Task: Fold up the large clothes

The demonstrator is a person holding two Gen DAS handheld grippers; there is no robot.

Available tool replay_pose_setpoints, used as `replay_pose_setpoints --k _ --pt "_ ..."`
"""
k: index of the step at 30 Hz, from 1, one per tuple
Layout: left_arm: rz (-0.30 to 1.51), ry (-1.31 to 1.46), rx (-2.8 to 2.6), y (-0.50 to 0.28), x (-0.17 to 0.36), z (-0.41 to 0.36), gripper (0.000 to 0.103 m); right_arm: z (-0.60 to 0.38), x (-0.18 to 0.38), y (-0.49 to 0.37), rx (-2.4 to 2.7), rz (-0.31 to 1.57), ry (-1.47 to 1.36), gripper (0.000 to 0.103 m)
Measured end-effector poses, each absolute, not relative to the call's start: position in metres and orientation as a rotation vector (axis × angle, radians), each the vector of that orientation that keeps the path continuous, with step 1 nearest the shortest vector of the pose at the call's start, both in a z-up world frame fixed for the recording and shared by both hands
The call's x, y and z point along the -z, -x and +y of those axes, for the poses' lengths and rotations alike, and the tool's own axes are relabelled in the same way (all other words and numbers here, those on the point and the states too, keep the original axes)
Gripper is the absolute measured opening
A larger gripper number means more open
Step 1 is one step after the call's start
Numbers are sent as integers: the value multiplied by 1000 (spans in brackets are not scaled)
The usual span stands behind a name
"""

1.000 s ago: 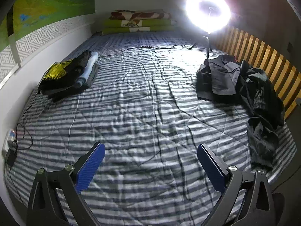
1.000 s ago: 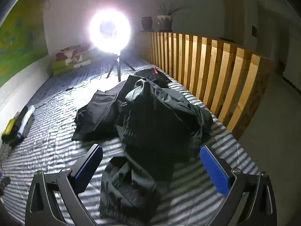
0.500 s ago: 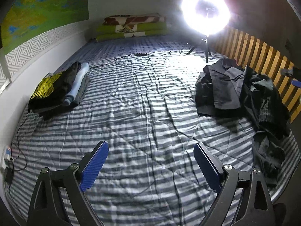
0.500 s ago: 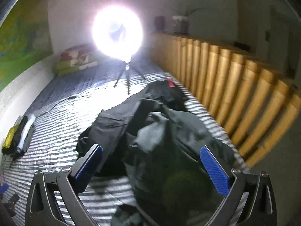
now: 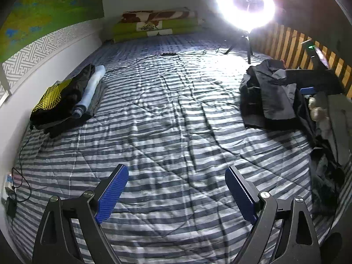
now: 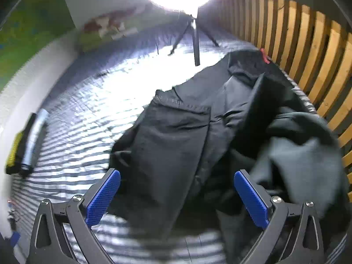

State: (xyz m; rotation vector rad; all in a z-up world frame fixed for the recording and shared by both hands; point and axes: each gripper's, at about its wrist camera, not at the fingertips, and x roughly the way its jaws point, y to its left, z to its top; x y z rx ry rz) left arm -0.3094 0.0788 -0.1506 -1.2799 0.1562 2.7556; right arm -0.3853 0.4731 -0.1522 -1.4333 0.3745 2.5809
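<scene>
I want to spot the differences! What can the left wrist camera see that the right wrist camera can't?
Only the left wrist view shows the left gripper, open over bare striped bedding, the cable and plug at the bed's left edge, and a green indicator light by the railing.

Only the right wrist view shows the right gripper, open just above the dark clothes pile, and a red tag on it.

Both show the ring light, the folded stack, the wooden railing and the pillows.
</scene>
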Motion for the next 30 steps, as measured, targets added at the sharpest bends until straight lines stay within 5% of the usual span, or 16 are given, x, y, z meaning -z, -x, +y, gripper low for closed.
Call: replay_pose_setpoints --k 9,11,13,15,18,30 --pt "159 1314 -2787 313 155 54 92 485 208 414 -2440 435 1584 101" --pt "158 1317 -2795 312 155 48 90 489 210 408 -2465 529 1603 78" --pt "153 1321 -2802 312 153 44 87 490 209 405 -2457 570 1631 21" --pt "139 1320 -2807 310 151 40 85 489 199 397 -2471 543 1600 10" --pt "142 1303 -2825 303 143 36 84 479 175 379 -2526 469 1528 3" --pt "102 1211 -2945 257 88 -8 78 337 87 261 -2931 286 1452 3"
